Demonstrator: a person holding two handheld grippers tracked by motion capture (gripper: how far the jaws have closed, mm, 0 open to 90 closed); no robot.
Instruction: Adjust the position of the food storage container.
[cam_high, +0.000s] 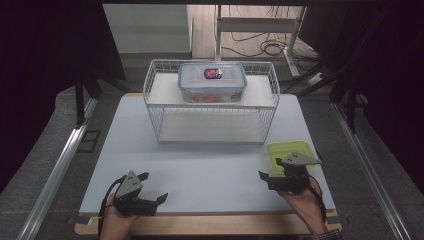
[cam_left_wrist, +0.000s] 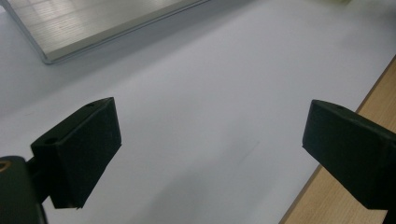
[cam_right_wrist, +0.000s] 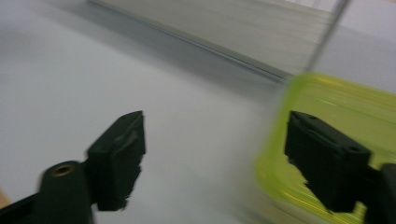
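A yellow-green shallow container (cam_high: 290, 151) lies on the white table top (cam_high: 210, 165) at the front right. My right gripper (cam_high: 272, 172) is just in front of it, open. In the blurred right gripper view, the right gripper (cam_right_wrist: 215, 140) has one jaw over bare table. The other jaw is in front of the green container (cam_right_wrist: 341, 116), whose left rim falls inside the gap; the pads do not press on it. My left gripper (cam_high: 152, 187) rests open at the front left. Nothing but table is between the jaws of the left gripper (cam_left_wrist: 210, 135).
A white wire rack (cam_high: 210, 100) with two shelves stands at the back middle; its lower shelf (cam_left_wrist: 93, 23) lies ahead of the left gripper. On its upper shelf sits a clear lidded box (cam_high: 212, 81) with a blue rim. The table's wooden front edge (cam_high: 210, 225) runs below both hands.
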